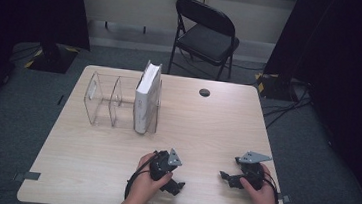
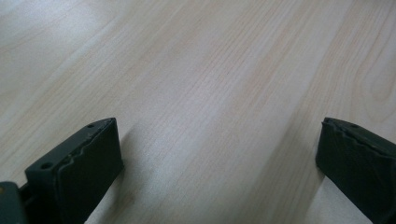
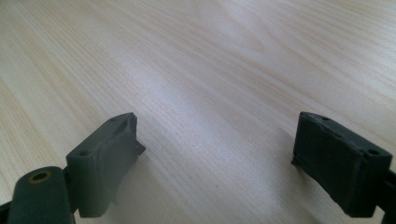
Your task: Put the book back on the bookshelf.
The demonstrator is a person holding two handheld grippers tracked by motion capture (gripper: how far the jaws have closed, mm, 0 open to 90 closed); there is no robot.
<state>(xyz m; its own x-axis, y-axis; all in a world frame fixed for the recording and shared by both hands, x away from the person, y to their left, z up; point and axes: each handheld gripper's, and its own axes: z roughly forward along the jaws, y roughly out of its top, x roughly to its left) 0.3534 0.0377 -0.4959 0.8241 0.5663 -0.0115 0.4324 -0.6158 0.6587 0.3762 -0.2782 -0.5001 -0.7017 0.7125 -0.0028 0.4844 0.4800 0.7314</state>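
Both forearms come in from the bottom of the high view, each hand wrapped around a gripper. The left hand point(image 1: 147, 181) holds the left gripper point(image 1: 177, 186), whose jaws point away to its right. The right hand point(image 1: 260, 190) holds the right gripper point(image 1: 224, 177), its jaws pointing toward the left one. In both gripper views the black jaws stand wide apart with nothing between them.
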